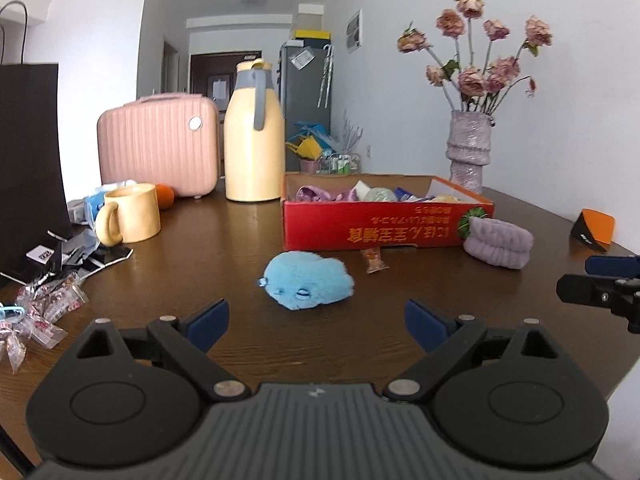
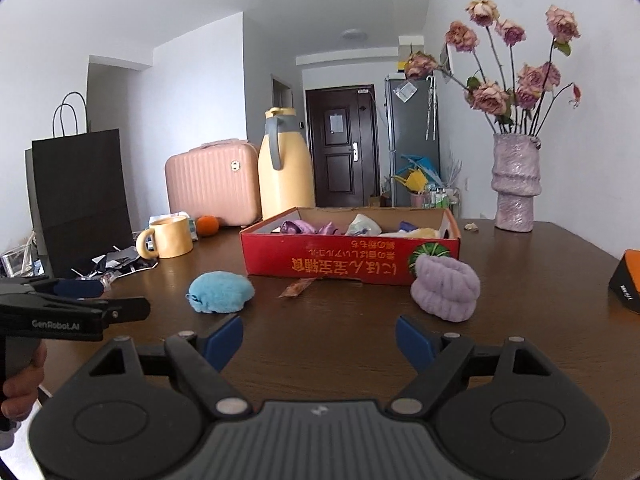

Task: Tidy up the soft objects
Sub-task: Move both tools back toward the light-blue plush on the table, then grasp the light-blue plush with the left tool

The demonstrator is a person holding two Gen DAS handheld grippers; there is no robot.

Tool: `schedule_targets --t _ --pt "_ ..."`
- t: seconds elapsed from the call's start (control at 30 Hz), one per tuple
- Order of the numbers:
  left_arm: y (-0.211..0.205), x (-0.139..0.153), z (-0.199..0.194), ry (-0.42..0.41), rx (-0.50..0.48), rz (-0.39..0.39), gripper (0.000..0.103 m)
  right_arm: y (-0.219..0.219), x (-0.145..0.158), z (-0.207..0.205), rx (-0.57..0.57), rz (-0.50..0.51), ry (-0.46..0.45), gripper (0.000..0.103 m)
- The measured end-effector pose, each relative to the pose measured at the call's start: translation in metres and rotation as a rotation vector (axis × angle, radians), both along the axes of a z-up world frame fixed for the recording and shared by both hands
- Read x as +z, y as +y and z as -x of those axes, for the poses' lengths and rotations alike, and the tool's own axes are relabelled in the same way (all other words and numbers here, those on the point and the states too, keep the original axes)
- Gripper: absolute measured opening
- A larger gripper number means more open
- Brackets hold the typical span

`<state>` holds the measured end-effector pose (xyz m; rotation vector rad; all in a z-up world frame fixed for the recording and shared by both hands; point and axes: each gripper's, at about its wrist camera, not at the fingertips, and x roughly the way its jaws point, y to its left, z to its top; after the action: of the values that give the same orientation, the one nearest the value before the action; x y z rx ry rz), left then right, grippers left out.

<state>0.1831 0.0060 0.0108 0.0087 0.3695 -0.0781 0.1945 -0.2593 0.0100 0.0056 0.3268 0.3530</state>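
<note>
A fluffy blue plush toy (image 1: 308,279) lies on the brown table just ahead of my open, empty left gripper (image 1: 316,326); it also shows in the right wrist view (image 2: 220,291). A lilac fuzzy headband (image 1: 498,242) rests against the right front corner of a red cardboard box (image 1: 372,229) that holds several soft items. In the right wrist view the headband (image 2: 446,288) lies ahead and slightly right of my open, empty right gripper (image 2: 319,344), in front of the box (image 2: 344,265).
A yellow mug (image 1: 130,216), an orange, a yellow thermos (image 1: 254,136), a pink case (image 1: 158,144) and a black paper bag (image 1: 28,160) stand at the left and back. Candy wrappers (image 1: 40,308) lie at the left. A snack packet (image 1: 374,260) lies before the box. A flower vase (image 1: 468,148) stands back right.
</note>
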Motion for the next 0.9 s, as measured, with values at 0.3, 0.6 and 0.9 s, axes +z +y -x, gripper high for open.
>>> schedule_targets --t 0.3,0.6,0.9 --pt "0.017 -0.006 -0.05 0.071 0.03 0.036 0.096 0.023 0.001 -0.065 0.004 0.009 0.103 0.071" --pt "0.056 -0.009 -0.119 0.158 0.065 0.135 0.06 0.075 -0.006 -0.144 0.132 -0.062 0.244 0.058" --pt "0.091 -0.028 -0.178 0.293 -0.02 0.393 0.024 0.111 -0.031 -0.201 0.219 -0.251 0.414 0.045"
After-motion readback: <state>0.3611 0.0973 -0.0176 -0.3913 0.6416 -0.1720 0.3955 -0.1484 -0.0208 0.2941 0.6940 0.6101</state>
